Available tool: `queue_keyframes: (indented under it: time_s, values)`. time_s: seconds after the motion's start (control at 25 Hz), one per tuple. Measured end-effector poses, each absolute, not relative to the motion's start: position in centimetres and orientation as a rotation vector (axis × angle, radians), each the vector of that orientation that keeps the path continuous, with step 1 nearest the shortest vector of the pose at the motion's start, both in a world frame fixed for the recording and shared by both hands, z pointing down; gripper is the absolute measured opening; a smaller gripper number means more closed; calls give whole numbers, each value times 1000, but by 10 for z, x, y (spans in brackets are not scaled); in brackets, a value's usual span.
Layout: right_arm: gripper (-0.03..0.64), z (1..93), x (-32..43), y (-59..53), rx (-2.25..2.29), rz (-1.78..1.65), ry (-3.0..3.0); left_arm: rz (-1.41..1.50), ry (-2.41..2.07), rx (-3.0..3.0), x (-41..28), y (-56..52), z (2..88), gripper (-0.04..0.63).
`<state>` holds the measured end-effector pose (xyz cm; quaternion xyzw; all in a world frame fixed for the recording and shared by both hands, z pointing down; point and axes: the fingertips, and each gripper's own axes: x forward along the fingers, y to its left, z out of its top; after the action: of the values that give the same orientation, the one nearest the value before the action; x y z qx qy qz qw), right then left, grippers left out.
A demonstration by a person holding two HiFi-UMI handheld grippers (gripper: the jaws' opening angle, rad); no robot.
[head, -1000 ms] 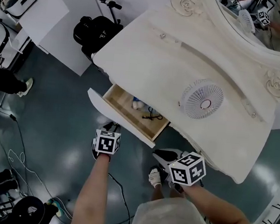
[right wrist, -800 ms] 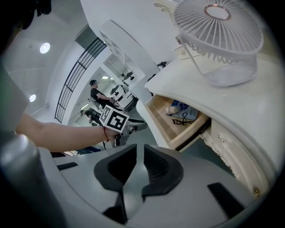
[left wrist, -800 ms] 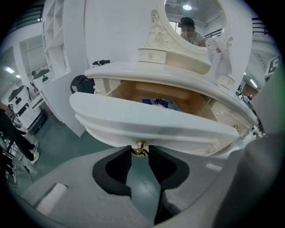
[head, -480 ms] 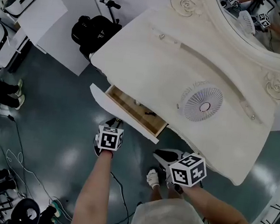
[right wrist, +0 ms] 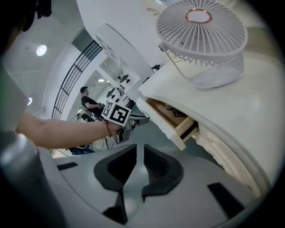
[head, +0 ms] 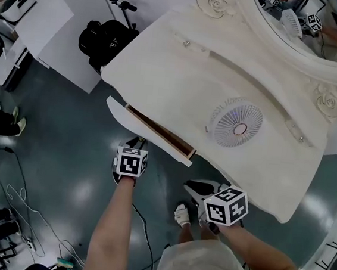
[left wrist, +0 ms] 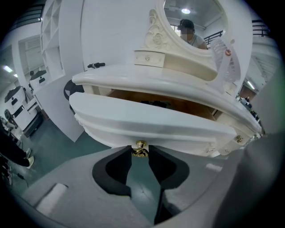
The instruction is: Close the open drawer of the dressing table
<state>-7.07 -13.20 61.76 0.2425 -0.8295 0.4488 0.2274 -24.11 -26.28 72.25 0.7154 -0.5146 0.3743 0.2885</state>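
Note:
The cream dressing table (head: 181,73) has its left drawer (head: 152,131) pulled out a little, with only a thin strip of the wooden inside showing. In the left gripper view the curved white drawer front (left wrist: 147,122) fills the middle, and its small brass knob (left wrist: 140,148) sits between my jaw tips. My left gripper (head: 136,144) is shut on that knob, low against the drawer front. My right gripper (head: 194,188) hangs beside the table's front edge, right of the drawer, shut and empty. From the right gripper view (right wrist: 137,151) the drawer (right wrist: 171,120) and the left gripper (right wrist: 130,123) show ahead.
A white desk fan (head: 237,124) stands on the tabletop, under the oval mirror (head: 300,19). A black bag and scooter (head: 107,38) stand at the table's left end. Cables (head: 18,196) lie on the dark floor. My shoe (head: 181,213) is below the drawer.
The drawer has slid into the table and its open gap has narrowed. My left gripper moved in with the knob. The right gripper stayed put.

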Motion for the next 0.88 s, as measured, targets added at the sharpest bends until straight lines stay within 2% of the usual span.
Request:
queue_keyframes:
  time_s: [0.88]
  values:
    - [60, 624, -63, -137, 717, 1260, -2278, 986, -1353, 1955, -221, -292, 722, 124]
